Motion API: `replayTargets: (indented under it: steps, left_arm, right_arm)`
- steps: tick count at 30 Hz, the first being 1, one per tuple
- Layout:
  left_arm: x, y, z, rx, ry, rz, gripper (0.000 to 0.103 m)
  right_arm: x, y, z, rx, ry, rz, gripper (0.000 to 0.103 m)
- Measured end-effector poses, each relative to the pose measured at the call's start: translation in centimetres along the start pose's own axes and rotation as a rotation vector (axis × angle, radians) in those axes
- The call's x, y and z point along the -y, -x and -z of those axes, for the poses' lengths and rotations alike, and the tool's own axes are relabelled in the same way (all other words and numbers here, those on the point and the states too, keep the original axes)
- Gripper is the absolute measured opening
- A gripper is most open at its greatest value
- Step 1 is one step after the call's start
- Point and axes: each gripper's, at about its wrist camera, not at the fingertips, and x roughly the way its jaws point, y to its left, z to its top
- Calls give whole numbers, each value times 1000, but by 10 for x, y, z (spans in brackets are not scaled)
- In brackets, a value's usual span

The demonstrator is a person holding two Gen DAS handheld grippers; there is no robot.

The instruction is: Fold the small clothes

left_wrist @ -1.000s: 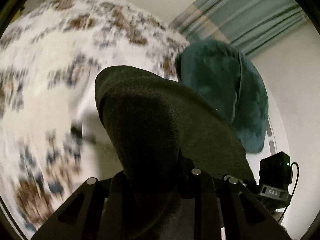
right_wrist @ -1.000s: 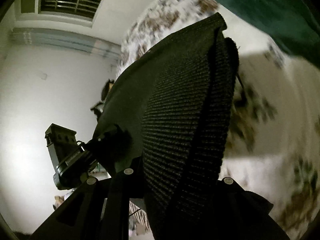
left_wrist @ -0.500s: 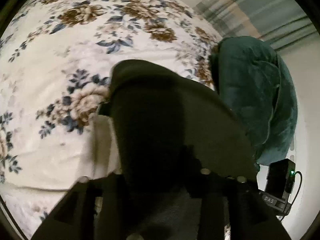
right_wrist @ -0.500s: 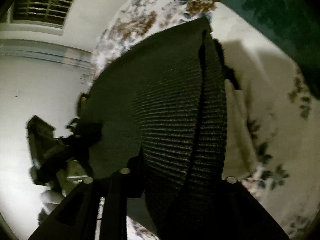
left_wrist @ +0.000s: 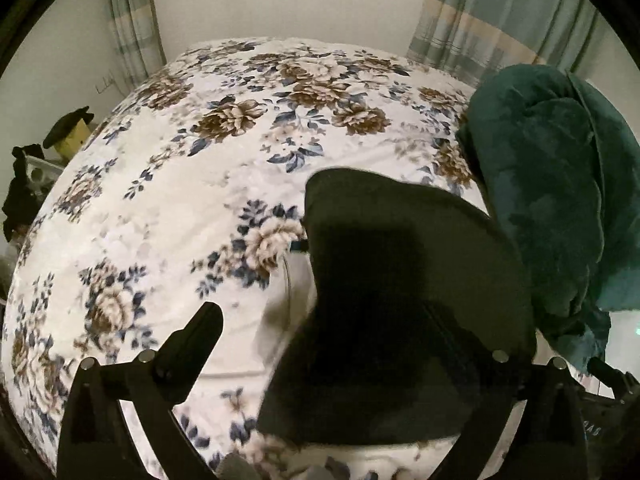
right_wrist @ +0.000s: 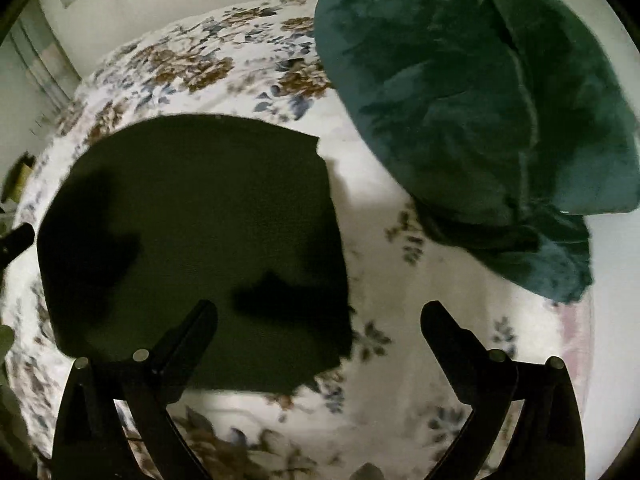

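A dark knit garment (right_wrist: 192, 248) lies flat on the floral bedsheet (right_wrist: 384, 220) as a folded, roughly square piece. In the left wrist view the same garment (left_wrist: 400, 300) fills the lower middle. My left gripper (left_wrist: 324, 320) hangs over it with its jaws opening wide. Its left finger (left_wrist: 200, 332) is over bare sheet, and the other finger is lost against the dark cloth. My right gripper (right_wrist: 320, 312) is also opening. One of its fingers (right_wrist: 196, 324) is above the garment's near edge, the other over the sheet. Neither gripper's pads press on the cloth.
A teal plush blanket (right_wrist: 480, 100) is heaped on the bed just right of the garment, also in the left wrist view (left_wrist: 560, 200). Striped curtains (left_wrist: 460, 20) hang behind the bed. Dark items on a stand (left_wrist: 68, 132) sit past the bed's left edge.
Both grippers held the dark garment up close to the cameras; now both have opened and let go. The garment lies flat on the bed, and both cameras have tipped toward it.
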Motion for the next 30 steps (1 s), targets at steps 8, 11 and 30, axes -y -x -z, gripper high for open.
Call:
replayTargets:
  steps: [8,11,30]
  left_arm:
    - [26,73,43,-7,-52,-40,103]
    - [30,113,55,18,-59,-56,103]
    - [60,381,149,249,-86,-84,103]
  right_arm:
    - [19,87,51,61,-6,31,103]
    - [30,140,70,124,0,42,103]
    - [84,475,223,492,31,-6,103]
